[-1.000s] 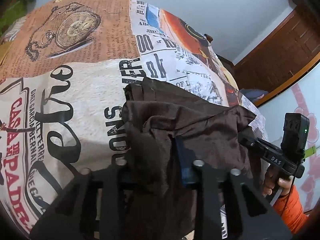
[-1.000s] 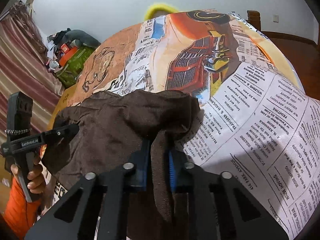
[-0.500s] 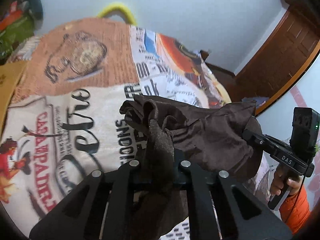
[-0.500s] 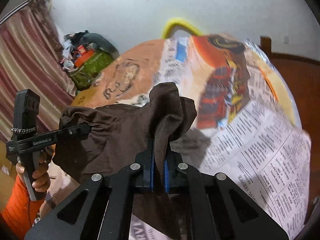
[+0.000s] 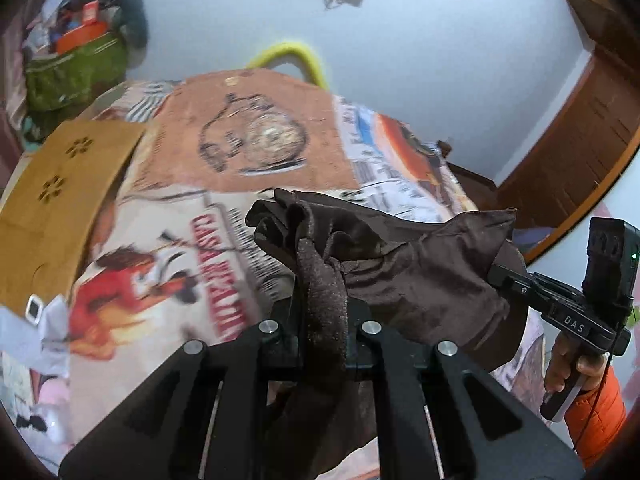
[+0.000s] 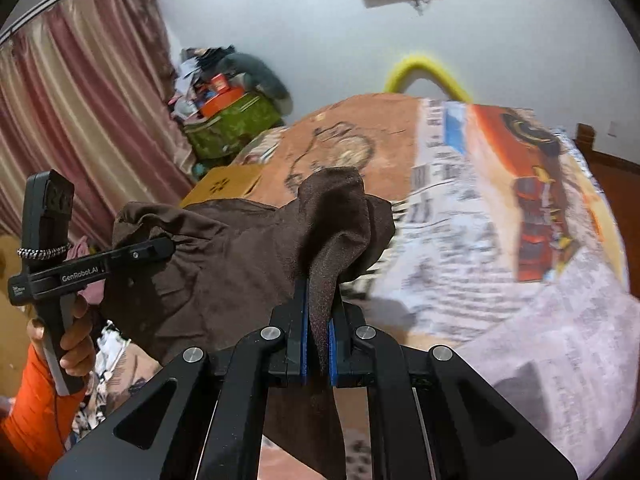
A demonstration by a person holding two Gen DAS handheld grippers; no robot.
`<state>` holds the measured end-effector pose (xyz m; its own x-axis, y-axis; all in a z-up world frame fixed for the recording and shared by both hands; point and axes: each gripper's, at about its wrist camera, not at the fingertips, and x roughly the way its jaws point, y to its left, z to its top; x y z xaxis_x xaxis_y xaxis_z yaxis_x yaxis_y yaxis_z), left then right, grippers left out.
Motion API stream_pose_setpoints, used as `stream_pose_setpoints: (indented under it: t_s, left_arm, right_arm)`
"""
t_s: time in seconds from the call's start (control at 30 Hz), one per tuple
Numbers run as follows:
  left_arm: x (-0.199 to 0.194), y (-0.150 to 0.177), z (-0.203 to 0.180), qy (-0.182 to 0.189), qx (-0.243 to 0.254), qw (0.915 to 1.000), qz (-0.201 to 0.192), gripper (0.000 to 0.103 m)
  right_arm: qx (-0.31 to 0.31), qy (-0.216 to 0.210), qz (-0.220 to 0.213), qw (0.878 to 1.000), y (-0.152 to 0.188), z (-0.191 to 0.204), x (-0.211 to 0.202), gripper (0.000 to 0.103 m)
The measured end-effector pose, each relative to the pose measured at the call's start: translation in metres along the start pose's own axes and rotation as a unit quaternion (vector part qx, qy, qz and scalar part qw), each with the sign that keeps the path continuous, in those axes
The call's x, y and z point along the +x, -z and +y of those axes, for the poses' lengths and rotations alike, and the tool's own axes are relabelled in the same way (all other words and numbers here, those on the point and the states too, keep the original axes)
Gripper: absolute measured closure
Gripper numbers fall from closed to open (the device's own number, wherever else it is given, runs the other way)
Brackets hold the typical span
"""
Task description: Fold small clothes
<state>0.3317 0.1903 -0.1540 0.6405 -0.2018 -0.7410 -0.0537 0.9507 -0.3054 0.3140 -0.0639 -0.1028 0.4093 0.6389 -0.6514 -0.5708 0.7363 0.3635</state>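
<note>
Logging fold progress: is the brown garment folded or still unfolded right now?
Unfolded. The brown garment hangs bunched above the bed, stretched between the left gripper and right gripper, each shut on a corner.

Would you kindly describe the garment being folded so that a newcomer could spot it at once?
Start at the bed with the newspaper-print bedspread. Above it, the dark brown garment hangs stretched between the left tool and the right tool, each shut on a bunched edge. It is the only plain, dark cloth there, lifted off the busy print.
</note>
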Motion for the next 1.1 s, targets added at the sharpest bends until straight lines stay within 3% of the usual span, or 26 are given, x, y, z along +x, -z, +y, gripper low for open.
stream_pose_setpoints:
  t_s: [0.23,0.5,0.6,0.63,0.7,0.8,0.9,1.0,1.1]
  left_arm:
    - [0.008,0.032,0.067,-0.022,-0.038,0.9983,0.039,0.094]
    - [0.044,0.058,0.115,-0.025,-0.064,0.9944,0.08,0.092]
    - [0.059,0.061,0.126,-0.06,-0.074,0.9915,0.089,0.088]
    - [0.062,0.062,0.131,-0.079,-0.076,0.99,0.089,0.081]
    - [0.064,0.063,0.14,-0.077,-0.084,0.9897,0.087,0.075]
    - [0.053,0.06,0.148,-0.083,-0.097,0.9893,0.071,0.063]
    - [0.034,0.054,0.145,-0.102,-0.085,0.9901,0.045,0.061]
    - [0.016,0.048,0.133,-0.097,-0.066,0.9929,0.018,0.059]
    - [0.009,0.044,0.116,-0.077,-0.048,0.9959,0.006,0.052]
  right_arm:
    - [-0.005,-0.003,0.057,0.998,0.014,0.042,0.056,0.097]
    - [0.023,0.009,0.114,0.993,0.037,0.038,0.108,0.096]
    - [0.012,0.028,0.137,0.99,0.043,0.035,0.119,0.094]
    - [0.003,0.034,0.143,0.989,0.044,0.035,0.12,0.09]
    - [-0.014,0.05,0.153,0.987,0.046,0.037,0.119,0.088]
    - [-0.04,0.068,0.146,0.986,0.046,0.041,0.109,0.079]
    - [-0.071,0.08,0.112,0.988,0.041,0.049,0.094,0.07]
    - [-0.089,0.064,0.078,0.991,0.031,0.059,0.082,0.068]
    - [-0.096,0.037,0.072,0.992,0.023,0.072,0.087,0.065]
